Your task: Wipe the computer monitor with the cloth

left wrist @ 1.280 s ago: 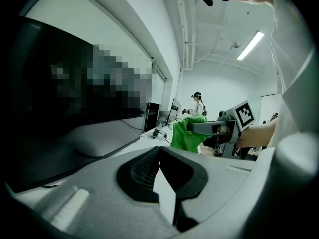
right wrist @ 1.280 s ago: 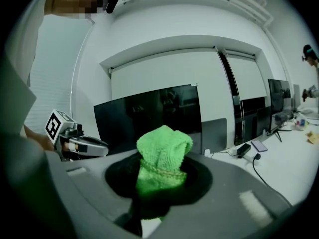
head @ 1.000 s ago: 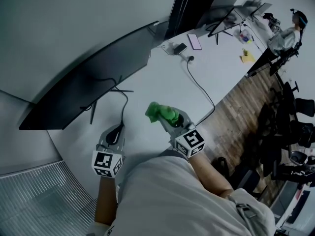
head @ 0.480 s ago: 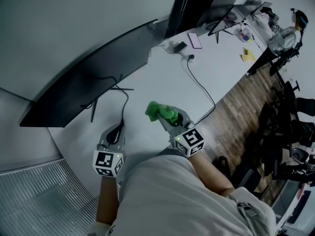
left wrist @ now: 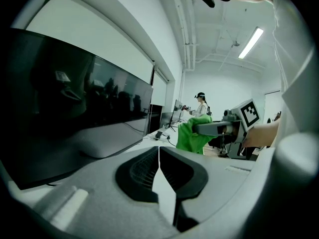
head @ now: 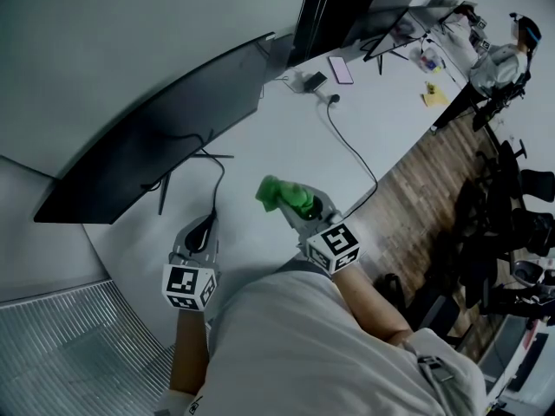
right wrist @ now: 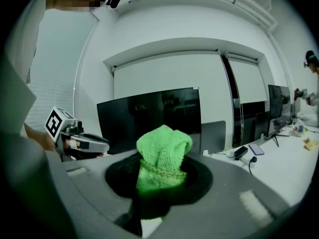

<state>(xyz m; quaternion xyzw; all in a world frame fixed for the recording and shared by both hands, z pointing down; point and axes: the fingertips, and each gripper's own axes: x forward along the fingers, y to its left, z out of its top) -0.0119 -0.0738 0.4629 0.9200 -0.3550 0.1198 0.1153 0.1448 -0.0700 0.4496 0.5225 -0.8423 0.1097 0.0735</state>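
A wide dark monitor point(head: 156, 137) stands on the white desk point(head: 286, 150), screen off; it also fills the left of the left gripper view point(left wrist: 70, 98) and the middle of the right gripper view point(right wrist: 149, 116). My right gripper point(head: 295, 208) is shut on a bunched green cloth point(head: 282, 196), held above the desk in front of the monitor's right half and apart from the screen. The cloth point(right wrist: 162, 158) sticks up between the jaws. My left gripper point(head: 199, 237) sits low near the monitor's stand, jaws shut on nothing point(left wrist: 158, 171).
A black cable point(head: 351, 154) runs across the desk to a power strip point(head: 308, 83). A phone point(head: 341, 70) and a second monitor point(head: 334, 7) lie further along. The desk edge drops to a wooden floor point(head: 416, 198) on the right, with chairs and another person point(head: 503, 59) beyond.
Almost nothing: both grippers hold their places, the cloth stays in the right gripper. The head view has shifted very slightly.
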